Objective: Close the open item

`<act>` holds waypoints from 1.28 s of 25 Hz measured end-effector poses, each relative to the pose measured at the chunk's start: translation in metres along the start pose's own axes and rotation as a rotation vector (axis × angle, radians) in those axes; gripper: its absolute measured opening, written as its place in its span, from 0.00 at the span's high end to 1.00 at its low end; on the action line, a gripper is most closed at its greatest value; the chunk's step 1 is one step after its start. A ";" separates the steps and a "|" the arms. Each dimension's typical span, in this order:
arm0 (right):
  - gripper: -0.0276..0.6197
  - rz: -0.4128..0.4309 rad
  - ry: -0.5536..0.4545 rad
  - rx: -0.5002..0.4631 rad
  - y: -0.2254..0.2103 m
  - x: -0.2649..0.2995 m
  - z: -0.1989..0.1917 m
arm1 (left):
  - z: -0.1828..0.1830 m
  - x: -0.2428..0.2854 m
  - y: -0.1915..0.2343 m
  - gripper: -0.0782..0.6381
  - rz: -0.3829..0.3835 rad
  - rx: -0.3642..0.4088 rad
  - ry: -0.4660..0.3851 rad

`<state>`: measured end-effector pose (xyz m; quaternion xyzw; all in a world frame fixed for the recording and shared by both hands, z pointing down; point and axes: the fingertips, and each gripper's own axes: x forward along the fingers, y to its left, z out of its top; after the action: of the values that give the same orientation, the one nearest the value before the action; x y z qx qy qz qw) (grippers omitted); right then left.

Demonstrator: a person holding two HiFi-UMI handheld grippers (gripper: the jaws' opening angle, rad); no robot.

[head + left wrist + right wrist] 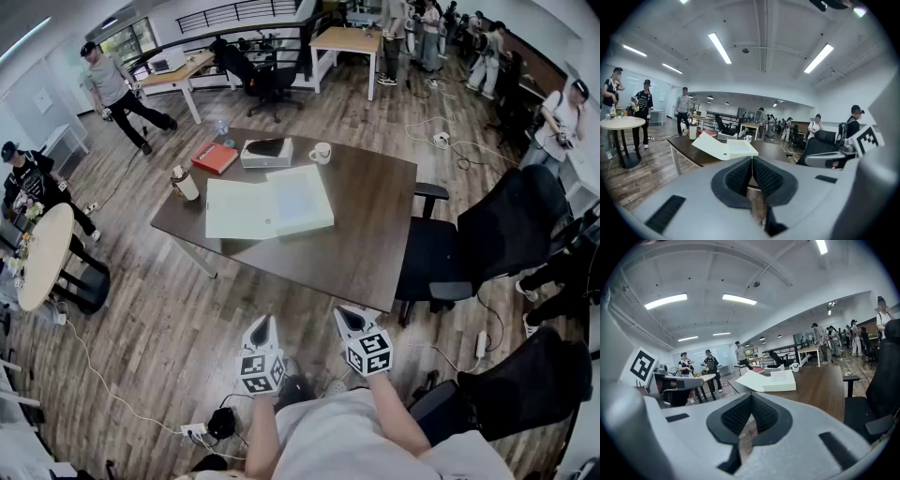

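Observation:
A flat white box (298,199) lies open on the dark brown table (375,244), its lid (239,208) folded out flat to the left. It shows too in the left gripper view as the white box (726,147) and in the right gripper view as the white box (771,380). My left gripper (263,328) and right gripper (349,319) hang side by side short of the table's near edge, both shut with nothing between the jaws. They stand well apart from the box.
On the table's far side are a red book (215,157), a grey box (266,153), a white mug (321,152) and a tumbler (185,183). A black office chair (487,239) stands at the right, a round table (42,255) at the left. Cables and a power strip (193,429) lie on the floor. Several people stand around.

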<state>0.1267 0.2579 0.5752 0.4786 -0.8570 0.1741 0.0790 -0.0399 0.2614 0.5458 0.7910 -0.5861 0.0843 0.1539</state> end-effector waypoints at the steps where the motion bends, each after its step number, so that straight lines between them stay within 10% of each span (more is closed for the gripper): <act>1: 0.96 -0.009 -0.002 0.006 -0.004 -0.004 -0.001 | 0.000 0.001 -0.004 0.88 -0.006 0.000 0.000; 15: 0.96 0.001 -0.036 0.077 -0.008 -0.021 -0.009 | -0.011 -0.013 0.007 0.88 0.065 -0.074 -0.003; 20: 0.82 -0.008 -0.047 0.073 -0.018 -0.018 -0.004 | -0.001 0.001 0.016 0.87 0.075 -0.114 -0.052; 32: 0.71 0.006 -0.017 0.107 -0.024 0.041 0.001 | 0.005 0.049 0.039 0.62 0.005 -0.085 -0.005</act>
<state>0.1256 0.2134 0.5915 0.4811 -0.8485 0.2158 0.0457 -0.0624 0.2054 0.5615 0.7827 -0.5914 0.0577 0.1855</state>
